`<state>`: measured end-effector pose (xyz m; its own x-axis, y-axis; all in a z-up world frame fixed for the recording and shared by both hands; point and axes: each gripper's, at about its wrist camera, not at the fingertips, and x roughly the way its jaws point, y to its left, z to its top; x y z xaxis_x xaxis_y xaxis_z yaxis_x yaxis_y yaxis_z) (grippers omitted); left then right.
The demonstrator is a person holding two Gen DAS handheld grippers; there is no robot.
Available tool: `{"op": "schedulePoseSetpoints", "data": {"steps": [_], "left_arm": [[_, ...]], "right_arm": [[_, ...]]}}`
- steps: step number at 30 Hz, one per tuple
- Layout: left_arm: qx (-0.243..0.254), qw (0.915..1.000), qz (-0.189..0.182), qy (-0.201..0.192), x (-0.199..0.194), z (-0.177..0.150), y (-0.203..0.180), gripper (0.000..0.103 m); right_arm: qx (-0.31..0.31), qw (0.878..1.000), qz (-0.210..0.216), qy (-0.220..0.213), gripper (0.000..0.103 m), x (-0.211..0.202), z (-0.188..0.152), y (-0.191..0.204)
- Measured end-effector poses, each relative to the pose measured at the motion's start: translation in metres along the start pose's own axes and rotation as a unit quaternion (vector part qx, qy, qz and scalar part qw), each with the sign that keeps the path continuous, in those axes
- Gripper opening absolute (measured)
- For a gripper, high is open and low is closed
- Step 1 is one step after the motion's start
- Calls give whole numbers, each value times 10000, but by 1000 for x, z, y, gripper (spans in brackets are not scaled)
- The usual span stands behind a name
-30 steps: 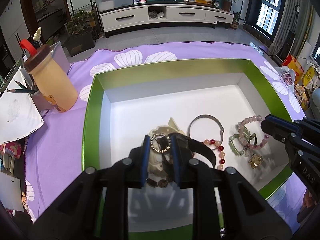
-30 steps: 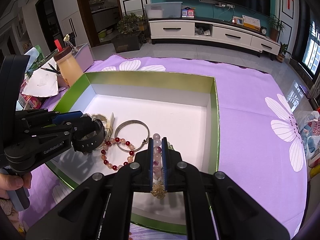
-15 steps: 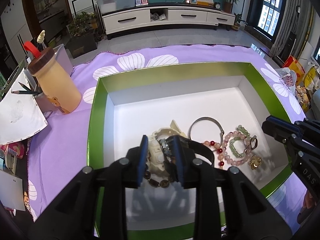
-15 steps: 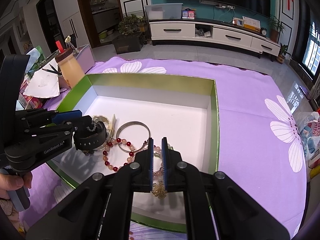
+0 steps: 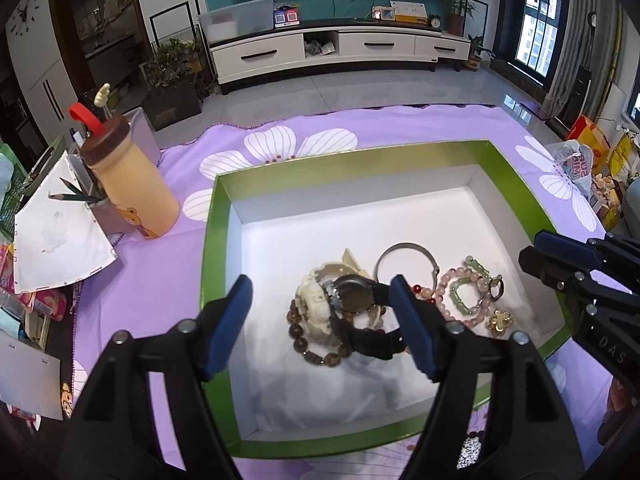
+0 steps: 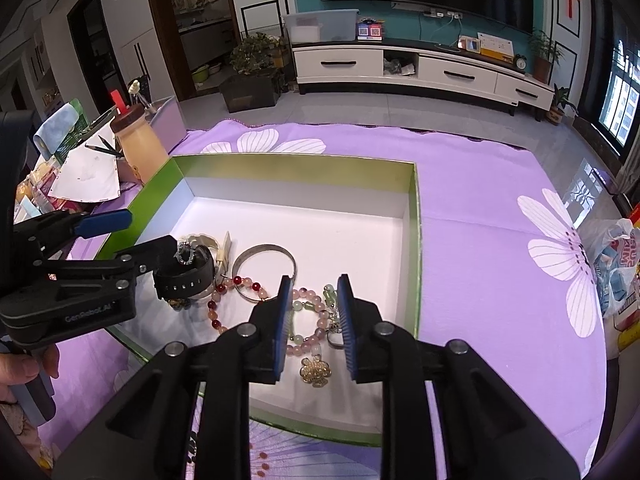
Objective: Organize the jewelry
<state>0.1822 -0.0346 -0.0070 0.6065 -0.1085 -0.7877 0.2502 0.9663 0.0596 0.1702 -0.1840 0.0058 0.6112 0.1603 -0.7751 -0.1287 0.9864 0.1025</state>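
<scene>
green box [image 5: 216, 232], purple floral cloth [image 5: 420, 124]

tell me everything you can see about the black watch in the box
The black watch has a round dark face with a metallic bezel and a matte, rubbery-looking black strap. It lies tilted on top of the cream bracelet and brown bead bracelet, on the left side of the green box. It sits between the open fingers of the left hand-held gripper, which do not appear to be clamping it. Whether its strap is buckled is unclear.
</scene>
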Motion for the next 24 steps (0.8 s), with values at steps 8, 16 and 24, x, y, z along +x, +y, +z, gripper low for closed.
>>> {"op": "schedulePoseSetpoints", "data": {"steps": [8, 16, 24], "left_arm": [[-47, 9997, 231, -57, -18, -1, 1, 98], [-387, 9989, 261, 20, -37, 4, 13, 101], [-798, 9968, 37, 38, -64, 14, 23, 101]], "right_arm": [[181, 9997, -154, -67, 68, -18, 4, -5], [337, 9989, -271, 178, 102, -30, 8, -8], [230, 9981, -460, 338, 102, -43, 20, -2]]}}
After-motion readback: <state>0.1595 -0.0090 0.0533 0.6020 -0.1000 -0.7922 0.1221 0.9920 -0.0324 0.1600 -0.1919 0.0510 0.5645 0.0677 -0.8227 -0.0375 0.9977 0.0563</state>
